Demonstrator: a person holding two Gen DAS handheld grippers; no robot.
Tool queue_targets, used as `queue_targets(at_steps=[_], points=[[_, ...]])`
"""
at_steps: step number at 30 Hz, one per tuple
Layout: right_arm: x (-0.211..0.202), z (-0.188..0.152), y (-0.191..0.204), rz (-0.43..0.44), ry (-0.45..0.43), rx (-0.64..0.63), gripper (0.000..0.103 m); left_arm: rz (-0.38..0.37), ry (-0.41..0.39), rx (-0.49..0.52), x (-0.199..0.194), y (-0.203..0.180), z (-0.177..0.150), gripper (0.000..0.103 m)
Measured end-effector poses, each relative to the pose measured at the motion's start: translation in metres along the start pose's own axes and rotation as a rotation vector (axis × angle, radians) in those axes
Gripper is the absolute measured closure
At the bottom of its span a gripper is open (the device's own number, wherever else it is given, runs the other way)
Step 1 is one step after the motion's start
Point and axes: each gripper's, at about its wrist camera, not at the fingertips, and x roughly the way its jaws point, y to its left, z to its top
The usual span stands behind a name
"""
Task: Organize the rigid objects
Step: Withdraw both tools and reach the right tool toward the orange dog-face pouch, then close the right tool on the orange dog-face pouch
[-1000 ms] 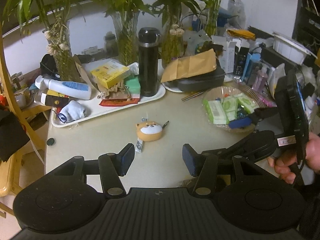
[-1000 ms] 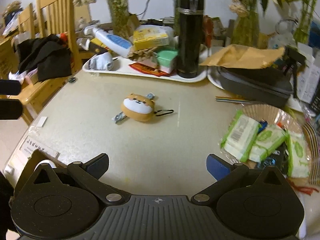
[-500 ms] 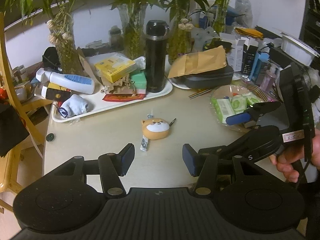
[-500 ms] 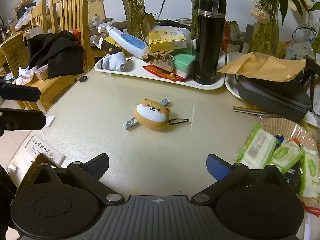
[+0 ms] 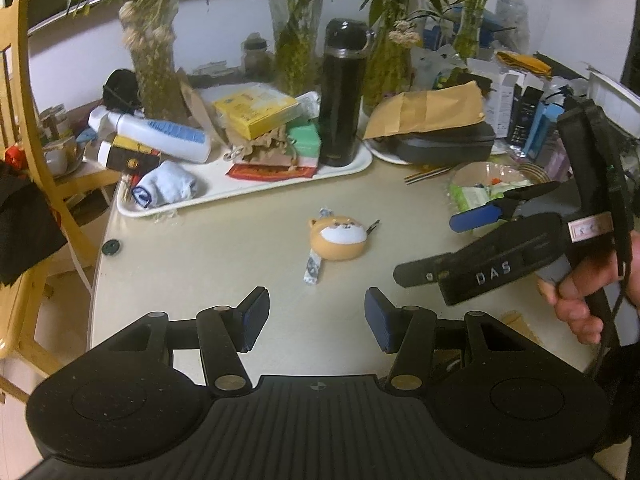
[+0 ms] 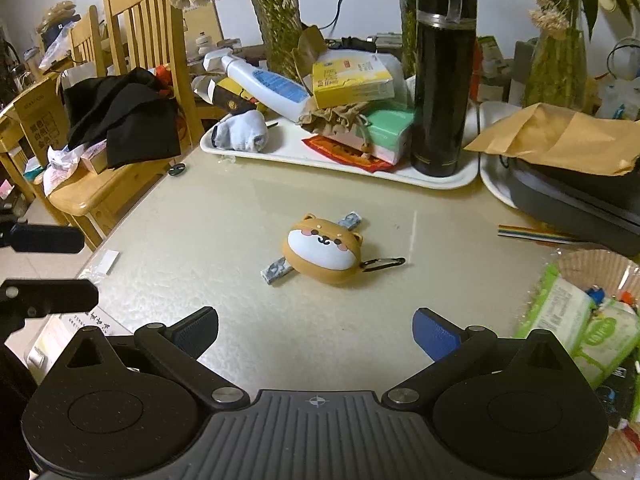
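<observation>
A rounded orange rubbery pouch with a white shiba-dog face [image 6: 322,250], black carabiner clip [image 6: 382,263] at its 3 o'clock, lies on the beige tabletop [image 6: 224,220], apart from the white tray [image 6: 448,180] at 12 o'clock. Left gripper [image 5: 316,320] and right gripper [image 6: 316,334] both gape, empty.

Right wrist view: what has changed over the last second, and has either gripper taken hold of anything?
The right gripper has moved forward toward the dog-shaped pouch, which now looks larger and nearer its open jaws. The left gripper has also closed in on it. Nothing was grasped or released. The pouch, the tray and the black flask stayed where they were.
</observation>
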Motion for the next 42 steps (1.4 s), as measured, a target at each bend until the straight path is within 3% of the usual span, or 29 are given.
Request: queue_targets(at_steps=[19,31,34,42], points=[[0.062,0.027,-0.015,0.070,0.113,0.176,0.000,-0.027,0.036,-0.048,0.015,0.021,-0.015,0.051],[0.110,0.041,-0.029,0.067,0.183,0.291,0.000,-0.024,0.033,-0.091,0.017,0.039,-0.020,0.051],[0.118,0.042,-0.035,0.074,0.162,0.322,0.000,-0.019,0.032,-0.096,0.016,0.043,-0.020,0.051],[0.122,0.047,-0.023,0.030,0.122,0.223,0.023,-0.007,0.032,-0.121,0.017,0.051,-0.023,0.051]])
